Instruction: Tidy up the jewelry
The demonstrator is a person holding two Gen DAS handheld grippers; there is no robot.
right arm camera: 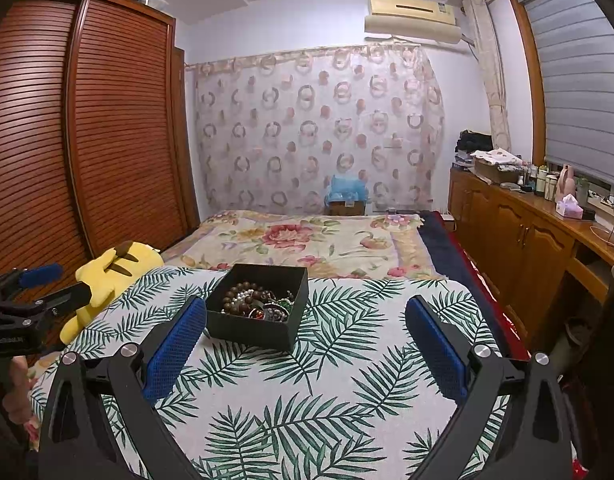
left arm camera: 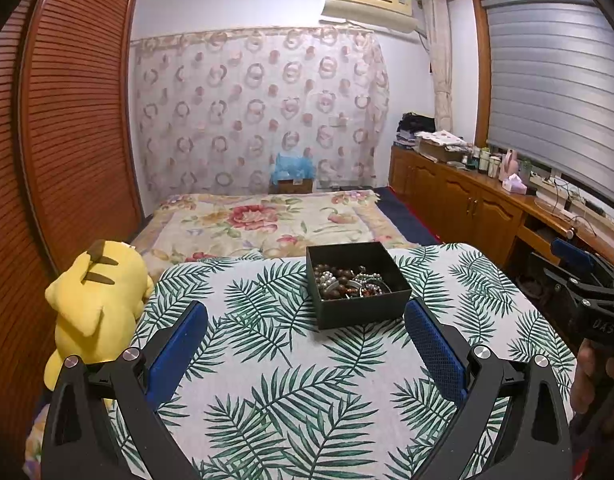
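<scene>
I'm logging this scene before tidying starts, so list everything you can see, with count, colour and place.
box: one, black, open, on the leaf-print cloth
jewelry: a mixed heap, brown, pearl-white and green beads, inside the box
leaf-print cloth: one, green on white, covering the near surface
plush toy: one, yellow, left of the cloth
bed: one, floral cover, beyond the box
wardrobe: brown, slatted, left
left tongs: blue pads, open
right tongs: blue pads, open
</scene>
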